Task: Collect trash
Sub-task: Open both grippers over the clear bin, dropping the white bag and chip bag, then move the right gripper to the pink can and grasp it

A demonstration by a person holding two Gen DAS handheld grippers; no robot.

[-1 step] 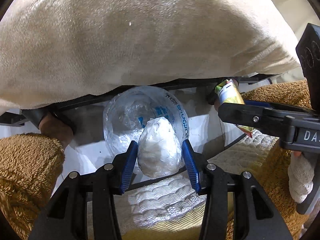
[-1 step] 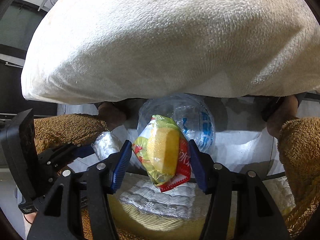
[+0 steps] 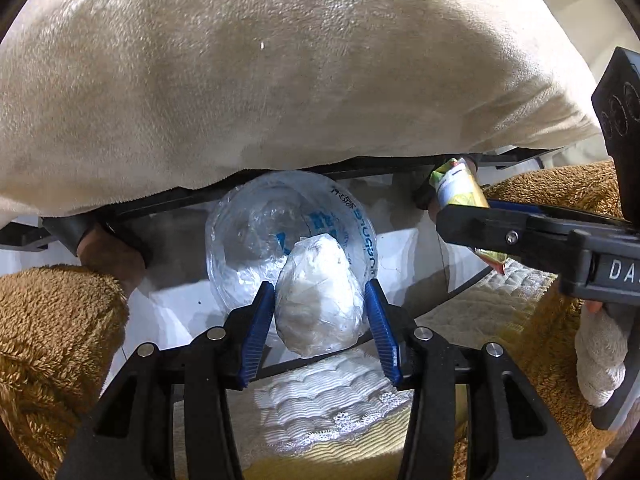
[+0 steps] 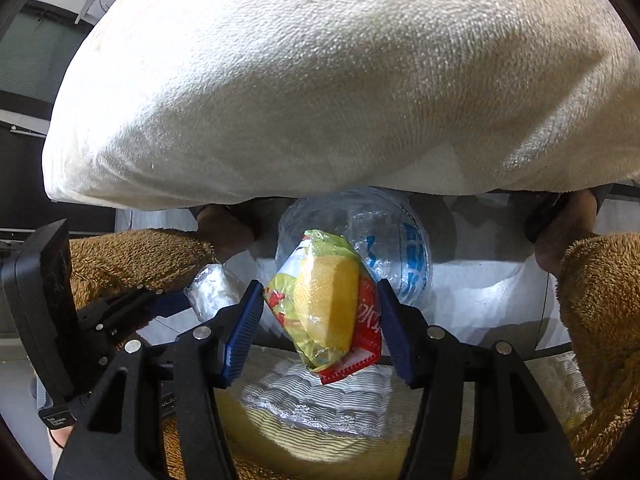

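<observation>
My left gripper (image 3: 318, 316) is shut on a white wad wrapped in clear plastic (image 3: 318, 300); the wad also shows at the left of the right wrist view (image 4: 214, 290). My right gripper (image 4: 322, 316) is shut on a yellow sponge in a green and red wrapper (image 4: 328, 304), whose tip shows in the left wrist view (image 3: 458, 188). A crumpled clear plastic bottle with blue print (image 3: 280, 228) lies just beyond both, on a white surface under the cushion; it also shows in the right wrist view (image 4: 392, 236).
A big cream cushion (image 3: 280, 80) fills the upper half of both views (image 4: 340, 80). Brown fuzzy fabric (image 3: 52, 328) lies left and right. A white lace cloth on yellow fabric (image 4: 320, 400) lies below the grippers. A dark rim (image 3: 460, 292) curves between.
</observation>
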